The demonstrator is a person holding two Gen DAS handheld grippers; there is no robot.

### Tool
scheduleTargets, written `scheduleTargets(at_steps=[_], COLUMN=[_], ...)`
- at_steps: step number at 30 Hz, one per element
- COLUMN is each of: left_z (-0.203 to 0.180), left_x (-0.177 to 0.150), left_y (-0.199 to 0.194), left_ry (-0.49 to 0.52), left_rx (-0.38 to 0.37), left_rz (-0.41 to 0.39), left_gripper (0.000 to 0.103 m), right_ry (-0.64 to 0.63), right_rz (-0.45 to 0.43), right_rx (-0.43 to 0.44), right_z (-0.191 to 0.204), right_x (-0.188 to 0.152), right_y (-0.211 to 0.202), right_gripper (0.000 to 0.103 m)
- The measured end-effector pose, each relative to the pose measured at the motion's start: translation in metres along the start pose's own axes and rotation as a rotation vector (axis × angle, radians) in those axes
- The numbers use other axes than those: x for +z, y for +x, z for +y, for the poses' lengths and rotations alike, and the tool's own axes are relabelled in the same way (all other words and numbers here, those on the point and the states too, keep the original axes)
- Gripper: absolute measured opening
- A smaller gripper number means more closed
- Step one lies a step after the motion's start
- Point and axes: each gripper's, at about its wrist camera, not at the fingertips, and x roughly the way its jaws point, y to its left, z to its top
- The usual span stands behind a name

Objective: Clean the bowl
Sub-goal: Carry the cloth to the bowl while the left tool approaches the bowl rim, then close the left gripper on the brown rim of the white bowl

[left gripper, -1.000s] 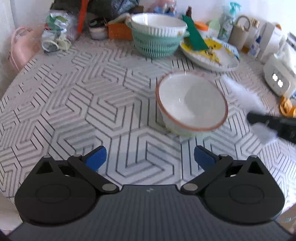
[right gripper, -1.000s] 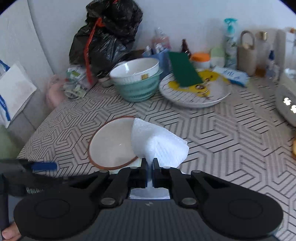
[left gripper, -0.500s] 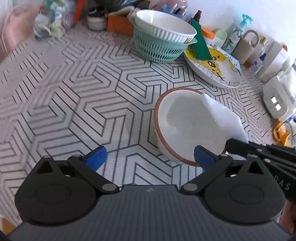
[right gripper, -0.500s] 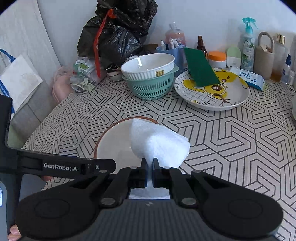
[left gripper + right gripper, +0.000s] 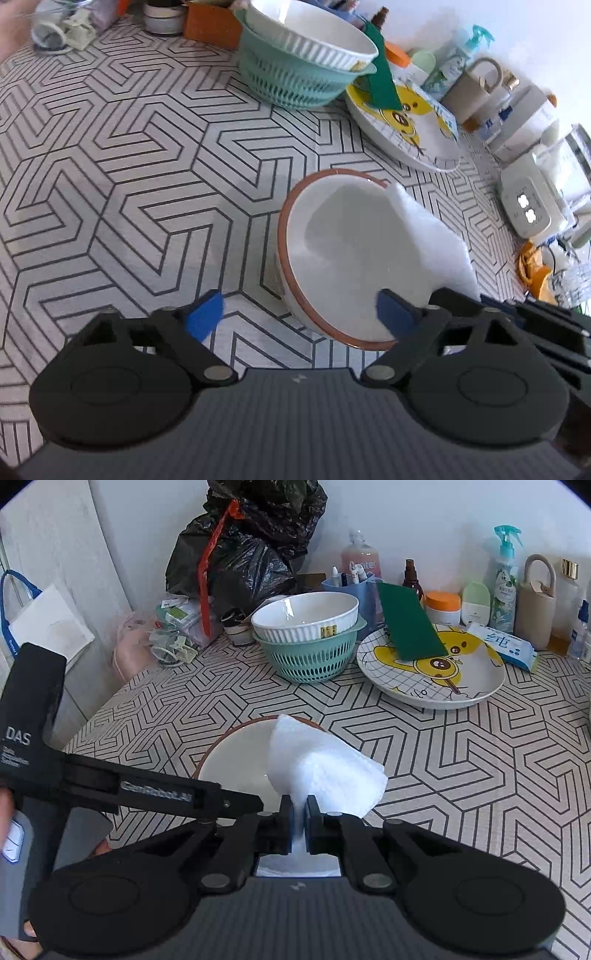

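Bowl [image 5: 343, 258] sits on bench [image 5: 147, 155] w/ your left fingers [image 5: 301, 319] wide open astride its near rim, right fingers [image 5: 298, 814] pinching soft tissue [image 5: 317, 771]; it's prob. glazed, slick, breakable—grip the rim.

On my left hand-held gripper [image 5: 236, 805], seen from the right wrist, I read "DAS" in white on its black body and a blurred "GenRobot.AI" along its arm. The blue-and-white packet [image 5: 504, 646] by the plate carries the large character "纯". Other bottle labels are too small to read.
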Motion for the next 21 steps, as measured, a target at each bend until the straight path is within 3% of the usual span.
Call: scheduleTargets(at_steps=[1, 2, 11, 21], left_z=[0.000, 0.001, -0.009, -0.022], left_x=[-0.001, -0.002, -0.007, -0.008], left_y=[0.000, 0.000, -0.001, -0.001], left_ry=[-0.005, -0.010, 0.044, 0.109], left_rx=[-0.012, -0.023, 0.037, 0.118], left_rz=[-0.007, -0.014, -0.104, -0.132], left_gripper=[0.040, 0.034, 0.021, 0.014], right_ry=[-0.001, 0.001, -0.072, 0.011], right_rz=[-0.001, 0.000, 0.002, -0.040], right_rx=[0.000, 0.001, 0.009, 0.024], right_z=[0.000, -0.001, 0.004, -0.004], right_x=[0.000, 0.000, -0.006, -0.021], right_y=[0.000, 0.000, -0.005, -0.015], right_gripper=[0.007, 0.007, 0.006, 0.005])
